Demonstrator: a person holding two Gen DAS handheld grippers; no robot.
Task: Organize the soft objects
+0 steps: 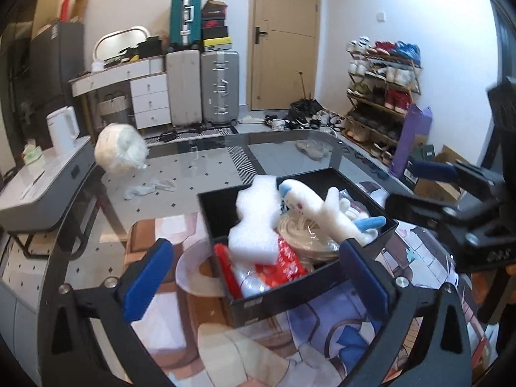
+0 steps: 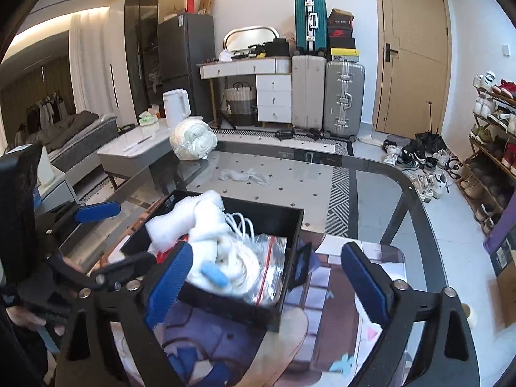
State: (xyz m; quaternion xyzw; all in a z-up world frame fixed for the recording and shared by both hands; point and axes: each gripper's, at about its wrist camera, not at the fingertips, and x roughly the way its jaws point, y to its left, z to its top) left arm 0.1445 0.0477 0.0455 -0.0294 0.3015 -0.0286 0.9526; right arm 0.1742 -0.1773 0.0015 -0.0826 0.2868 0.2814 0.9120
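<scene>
A black box (image 1: 325, 279) (image 2: 292, 225) sits on a printed mat on the glass table. It holds a white foam piece (image 1: 254, 222) (image 2: 167, 229), a white plush toy with blue tips (image 1: 335, 213) (image 2: 209, 222), a zip bag of white cord (image 1: 303, 235) (image 2: 264, 258) and a red-and-white packet (image 1: 287, 259). My left gripper (image 1: 258, 274) is open and empty, just in front of the box. My right gripper (image 2: 271, 274) is open and empty, with its jaws on either side of the box's near right corner. The right gripper shows at the right of the left wrist view (image 1: 429, 187); the left gripper shows at the left of the right wrist view (image 2: 129, 235).
A white bundle wrapped in plastic (image 1: 121, 151) (image 2: 193, 140) lies at the table's far left corner. A white sock (image 1: 151, 188) (image 2: 245, 175) lies on the glass (image 2: 371, 187) behind the box. A side table with a kettle (image 1: 63, 132) stands left; a shoe rack (image 1: 380, 87) stands right.
</scene>
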